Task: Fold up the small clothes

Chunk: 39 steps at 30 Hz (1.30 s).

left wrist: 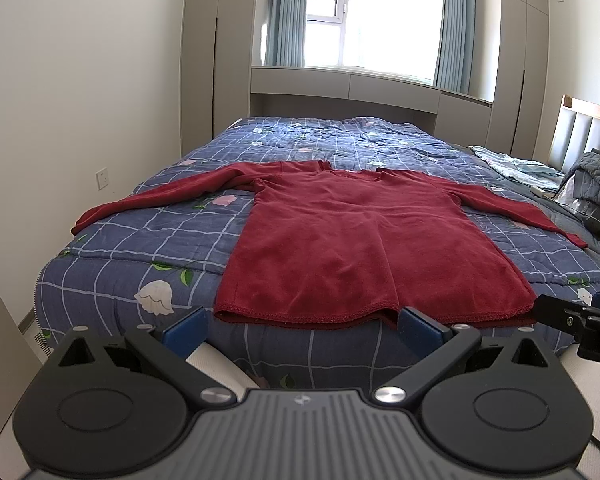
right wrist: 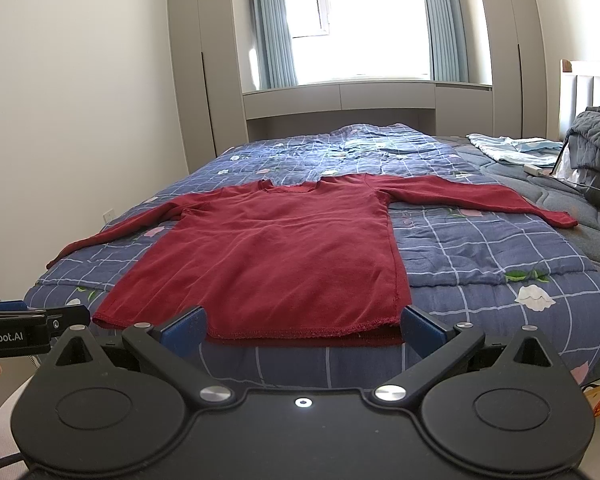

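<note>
Left gripper point(left wrist: 302, 322) at 7 o'clock, fingers spread and empty; red long-sleeved shirt point(left wrist: 364, 240) lies flat on the bed point(left wrist: 140, 248), sleeves out, no fold made; right gripper point(right wrist: 303, 324) at 5 o'clock, fingers likewise spread, so all folding remains.

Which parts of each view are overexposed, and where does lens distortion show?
Left wrist view: the window is blown out white; the wardrobe edges bow and the corners darken. Right wrist view: the same window glares, walls curve, while the red shirt stays evenly lit and sharp.
</note>
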Each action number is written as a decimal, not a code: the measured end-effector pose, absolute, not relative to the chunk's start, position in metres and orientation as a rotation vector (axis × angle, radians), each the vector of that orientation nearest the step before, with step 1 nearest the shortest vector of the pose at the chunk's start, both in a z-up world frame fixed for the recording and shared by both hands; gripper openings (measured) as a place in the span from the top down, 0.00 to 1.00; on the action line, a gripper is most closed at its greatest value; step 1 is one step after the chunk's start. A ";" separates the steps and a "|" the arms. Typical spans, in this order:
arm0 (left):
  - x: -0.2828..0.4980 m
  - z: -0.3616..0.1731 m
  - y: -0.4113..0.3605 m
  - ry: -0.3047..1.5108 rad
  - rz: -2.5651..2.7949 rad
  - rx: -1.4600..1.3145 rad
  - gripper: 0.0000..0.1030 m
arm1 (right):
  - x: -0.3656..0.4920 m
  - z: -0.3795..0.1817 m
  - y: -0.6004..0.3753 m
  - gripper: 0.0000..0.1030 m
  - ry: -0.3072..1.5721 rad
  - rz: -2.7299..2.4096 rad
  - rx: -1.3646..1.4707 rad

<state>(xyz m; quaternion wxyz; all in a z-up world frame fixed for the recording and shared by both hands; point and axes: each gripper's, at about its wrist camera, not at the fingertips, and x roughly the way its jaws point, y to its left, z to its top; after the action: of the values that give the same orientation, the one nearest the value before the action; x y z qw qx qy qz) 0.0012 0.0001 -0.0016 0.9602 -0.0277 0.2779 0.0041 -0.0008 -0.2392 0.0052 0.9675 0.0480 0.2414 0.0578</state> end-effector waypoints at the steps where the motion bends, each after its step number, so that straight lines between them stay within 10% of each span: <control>1: 0.001 -0.002 0.000 0.563 0.008 -0.056 0.00 | -0.001 0.005 -0.239 0.00 0.488 0.117 0.097; 39: 0.005 -0.006 0.000 0.598 0.005 -0.051 0.00 | 0.001 0.005 -0.239 0.00 0.513 0.101 0.093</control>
<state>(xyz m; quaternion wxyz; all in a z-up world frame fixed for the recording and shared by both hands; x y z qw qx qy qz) 0.0047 0.0000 -0.0060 0.9554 -0.0251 0.2943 0.0022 0.0012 -0.2390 0.0052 0.9650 0.0457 0.2535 0.0499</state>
